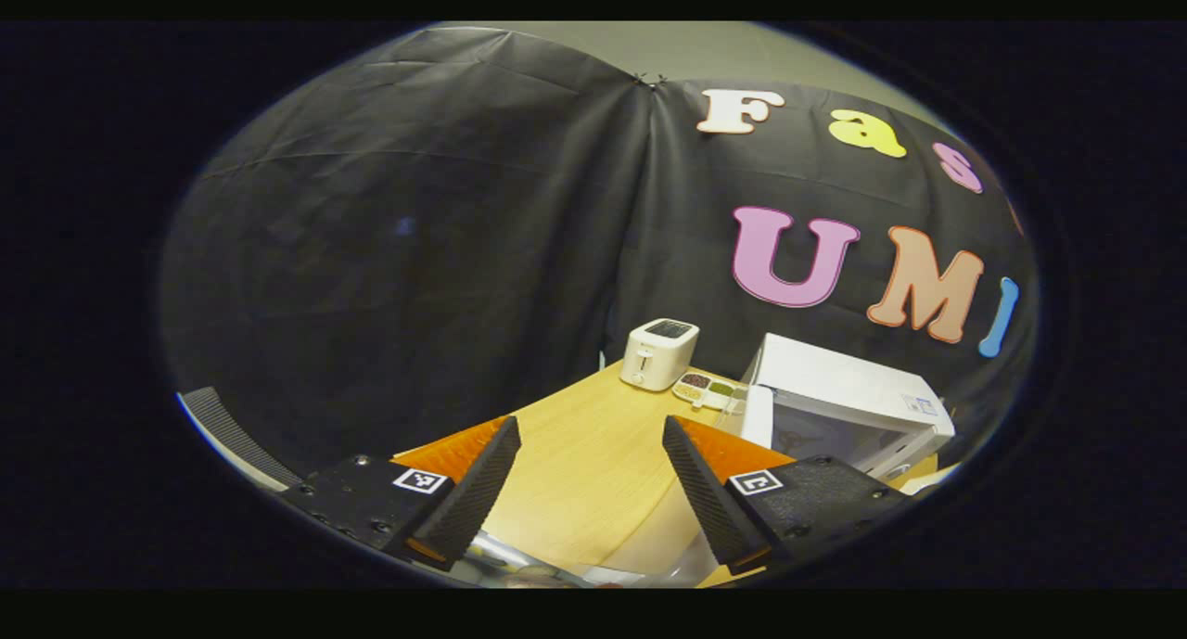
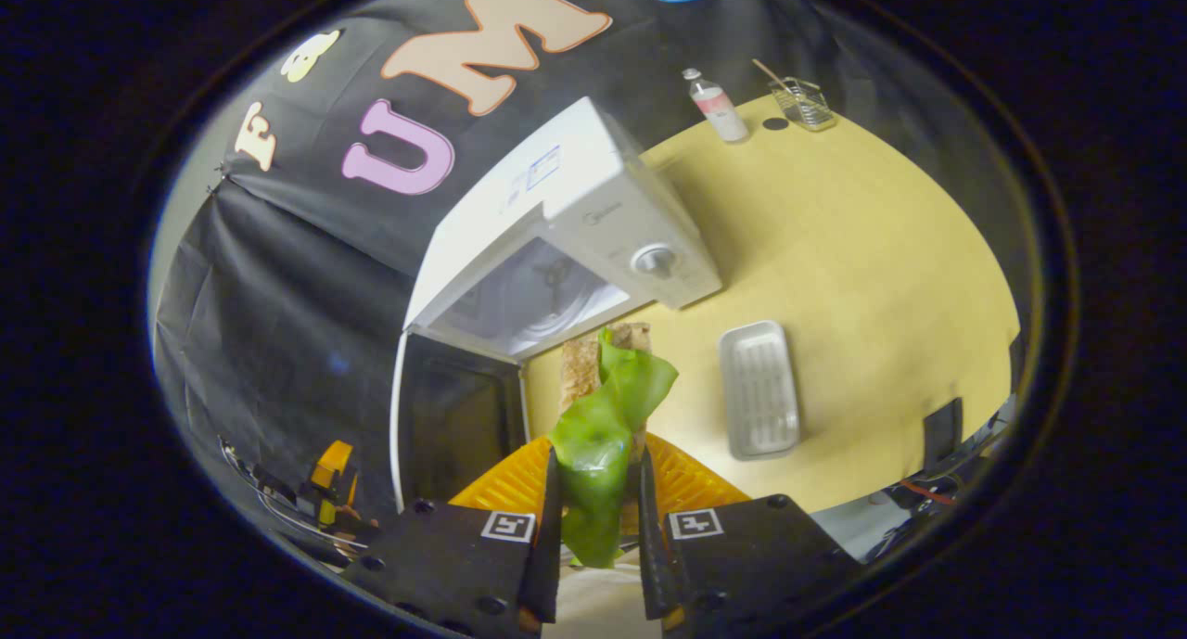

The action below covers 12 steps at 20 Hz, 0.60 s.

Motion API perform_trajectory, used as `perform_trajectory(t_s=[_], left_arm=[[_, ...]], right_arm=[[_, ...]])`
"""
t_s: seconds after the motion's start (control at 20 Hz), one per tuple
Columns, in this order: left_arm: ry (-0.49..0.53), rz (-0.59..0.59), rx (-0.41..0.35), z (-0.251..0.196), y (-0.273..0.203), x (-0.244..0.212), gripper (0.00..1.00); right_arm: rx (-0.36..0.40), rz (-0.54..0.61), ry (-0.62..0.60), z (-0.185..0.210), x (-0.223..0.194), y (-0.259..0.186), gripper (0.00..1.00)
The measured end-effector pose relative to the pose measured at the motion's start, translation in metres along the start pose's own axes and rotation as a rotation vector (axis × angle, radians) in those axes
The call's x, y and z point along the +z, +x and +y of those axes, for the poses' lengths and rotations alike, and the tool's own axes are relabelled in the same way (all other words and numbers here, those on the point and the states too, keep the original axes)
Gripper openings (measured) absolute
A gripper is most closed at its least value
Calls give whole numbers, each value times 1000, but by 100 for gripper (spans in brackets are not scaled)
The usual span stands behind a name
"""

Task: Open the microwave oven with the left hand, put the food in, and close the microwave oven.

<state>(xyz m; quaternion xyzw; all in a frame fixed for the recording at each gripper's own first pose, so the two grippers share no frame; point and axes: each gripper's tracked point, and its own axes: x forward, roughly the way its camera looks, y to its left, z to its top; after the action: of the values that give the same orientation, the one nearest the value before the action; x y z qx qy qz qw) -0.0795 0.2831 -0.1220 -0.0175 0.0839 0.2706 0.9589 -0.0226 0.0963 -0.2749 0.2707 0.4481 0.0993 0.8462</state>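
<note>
A wooden table [image 2: 862,249] stands against the black cloth wall. On it sits one white microwave [image 2: 593,222] with its door [image 2: 454,416] swung open. The right gripper [image 2: 598,528] is clenched on the food, one sandwich [image 2: 603,416] with a green leaf, held just before the open cavity. The left gripper [image 1: 591,491] hangs spread and empty above the table. Also counted: one toaster [image 1: 658,353], one snack dish [image 1: 703,390], one white tray [image 2: 760,389], one bottle [image 2: 716,106], one wire basket [image 2: 803,101].

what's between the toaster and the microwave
In the left gripper view, a small divided snack tray sits on the table between the toaster and the microwave, close to both.
</note>
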Motion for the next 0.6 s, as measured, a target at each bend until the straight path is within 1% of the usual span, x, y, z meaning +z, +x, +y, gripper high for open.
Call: perform_trajectory(t_s=[0.15, 0.25, 0.3, 0.35, 0.5, 0.55, 0.6], left_arm=[[39, 32, -45, 2, 2, -5, 94], [38, 50, -64, 2, 2, -10, 94], [30, 59, -69, 1, 3, -13, 90], [18, 70, -75, 1, 2, -17, 95], [26, 82, -77, 7, 1, -24, 95], [29, 83, -80, 7, 2, -24, 90], [33, 85, -84, 8, 0, -23, 95]], right_arm=[[55, -9, 22, 37, -18, 19, 38], [92, -22, 46, 58, -26, 38, 38], [107, -31, 60, 67, -32, 46, 38], [121, -41, 71, 76, -38, 53, 38], [149, -83, 86, 95, -40, 82, 38], [161, -101, 84, 101, -39, 92, 37], [176, -116, 90, 107, -36, 104, 38]])
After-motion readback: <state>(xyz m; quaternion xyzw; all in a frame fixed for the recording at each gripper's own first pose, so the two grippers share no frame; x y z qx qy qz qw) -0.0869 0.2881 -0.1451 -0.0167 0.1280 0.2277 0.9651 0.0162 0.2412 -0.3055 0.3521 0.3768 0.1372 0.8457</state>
